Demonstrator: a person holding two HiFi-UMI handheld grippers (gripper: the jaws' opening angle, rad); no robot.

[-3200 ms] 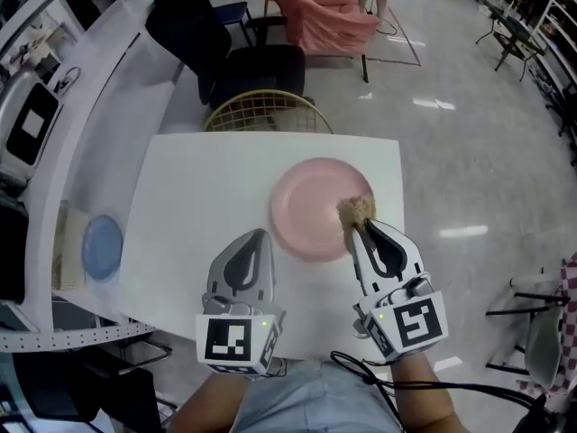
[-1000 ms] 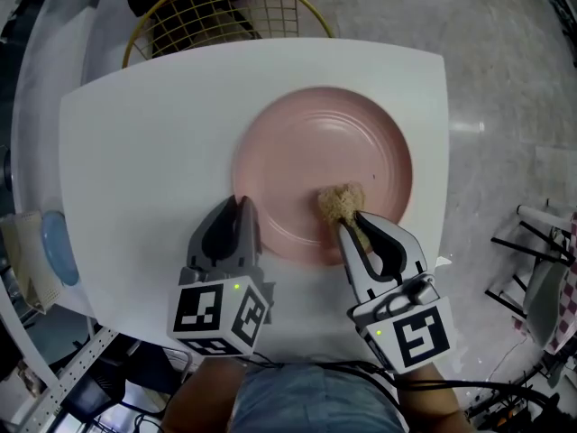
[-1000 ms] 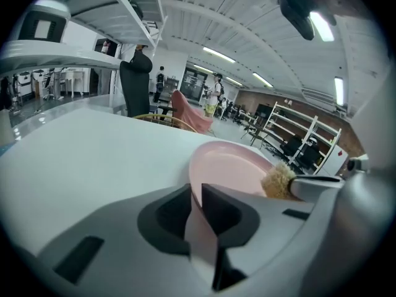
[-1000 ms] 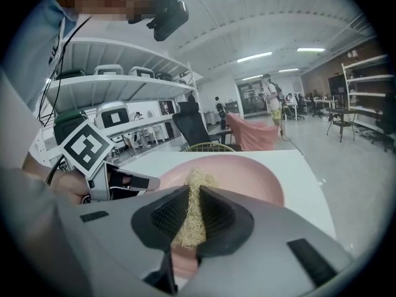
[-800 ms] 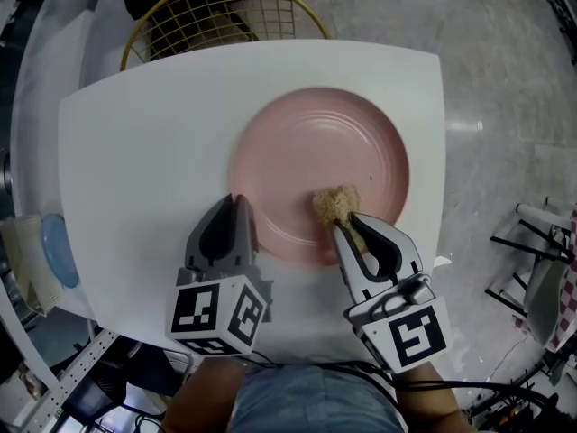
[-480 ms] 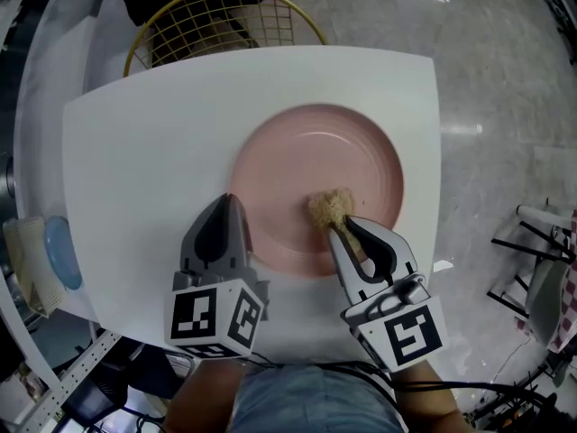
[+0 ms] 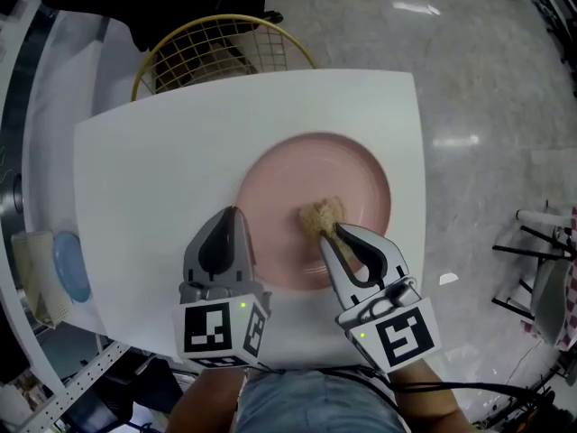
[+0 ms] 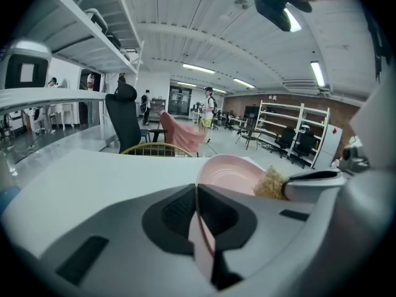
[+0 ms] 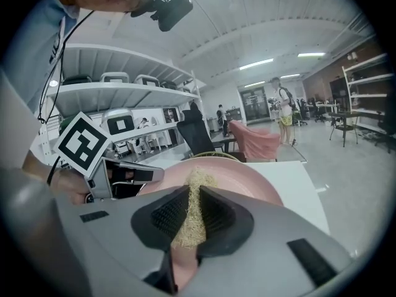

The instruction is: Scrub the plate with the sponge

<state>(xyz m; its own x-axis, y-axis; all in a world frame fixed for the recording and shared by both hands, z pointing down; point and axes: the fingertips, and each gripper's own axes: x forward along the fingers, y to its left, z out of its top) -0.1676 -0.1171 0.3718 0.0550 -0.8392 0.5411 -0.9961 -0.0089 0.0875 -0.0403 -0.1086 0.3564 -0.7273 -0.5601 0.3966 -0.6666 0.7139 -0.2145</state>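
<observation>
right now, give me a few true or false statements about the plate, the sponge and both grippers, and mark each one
1. The right gripper is shut on the sponge. True.
2. The sponge lies on bare table, clear of the pink plate. False: it is on the pink plate.
3. The left gripper clamps the pink plate's rim. True.
4. The pink plate sits in a wire basket. False: it is on the white table.

Left gripper jaws clamped on pink plate rim, white table beneath; tan sponge against plate's right side.
</observation>
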